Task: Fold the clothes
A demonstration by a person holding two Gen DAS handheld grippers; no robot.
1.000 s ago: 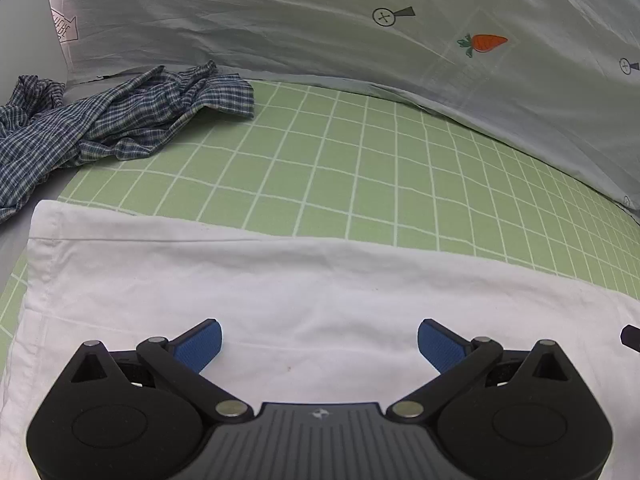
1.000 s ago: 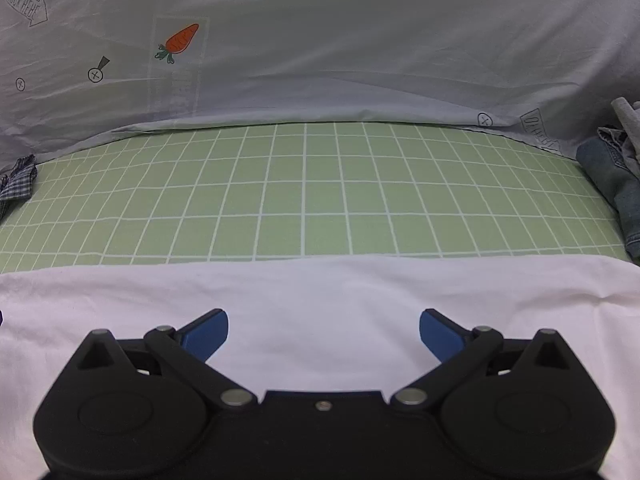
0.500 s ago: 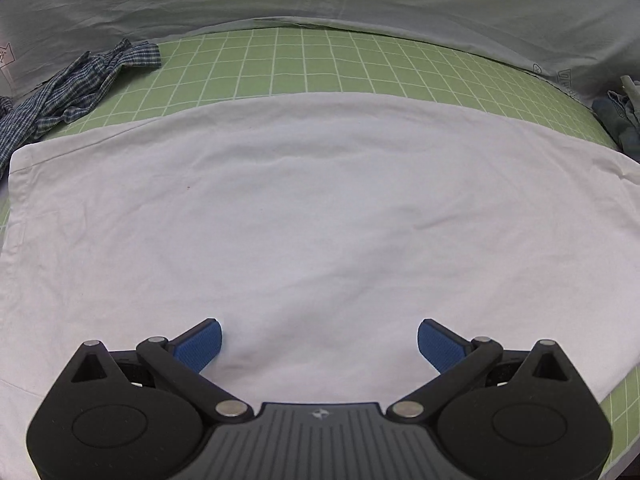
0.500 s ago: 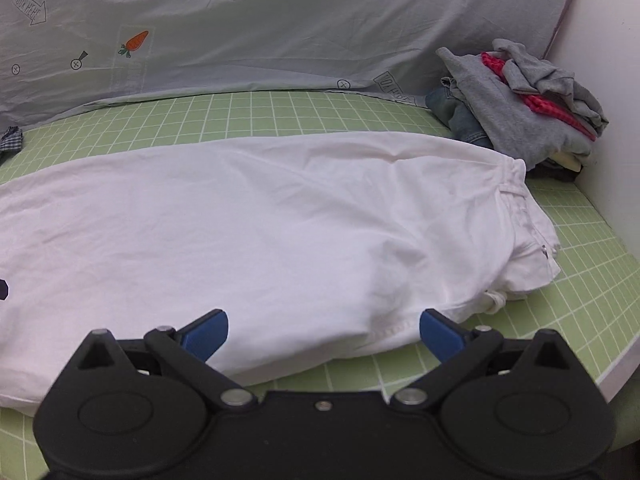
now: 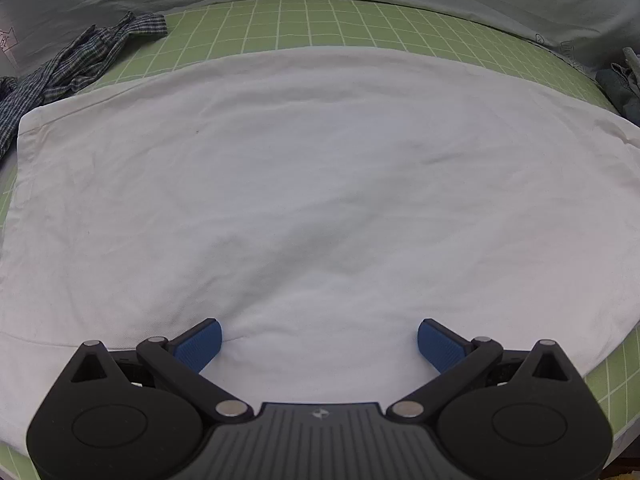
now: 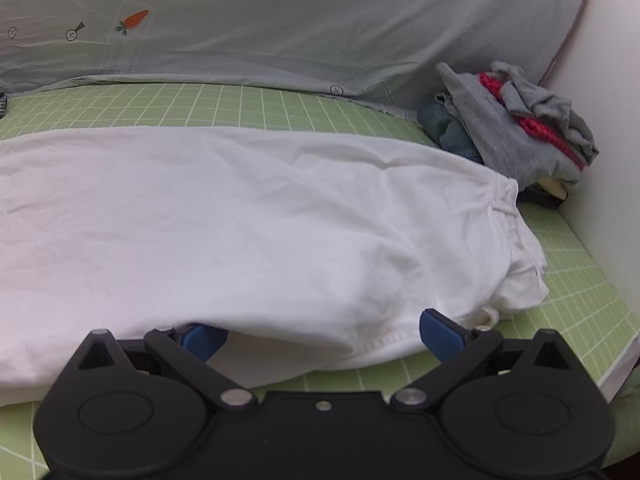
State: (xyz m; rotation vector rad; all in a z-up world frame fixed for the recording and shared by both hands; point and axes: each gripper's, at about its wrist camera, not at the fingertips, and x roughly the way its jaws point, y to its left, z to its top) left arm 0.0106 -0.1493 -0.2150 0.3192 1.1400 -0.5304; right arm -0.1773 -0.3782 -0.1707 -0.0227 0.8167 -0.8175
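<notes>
Left wrist view shows white trousers lying lengthwise, apparently doubled, more folds possibly left; left gripper and right gripper gape empty.

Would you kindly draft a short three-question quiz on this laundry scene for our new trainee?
1. True or false: the left tool is shut on the white cotton garment.
2. Which lies at the far left of the green gridded mat? A) a blue plaid shirt B) a red towel C) a black shoe
3. Fill in: the crumpled pile of grey, denim and red clothes sits at the mat's far ____ corner, by the white wall.

Key: 1 false, its fingers are spread wide; 2 A; 3 right.
</notes>
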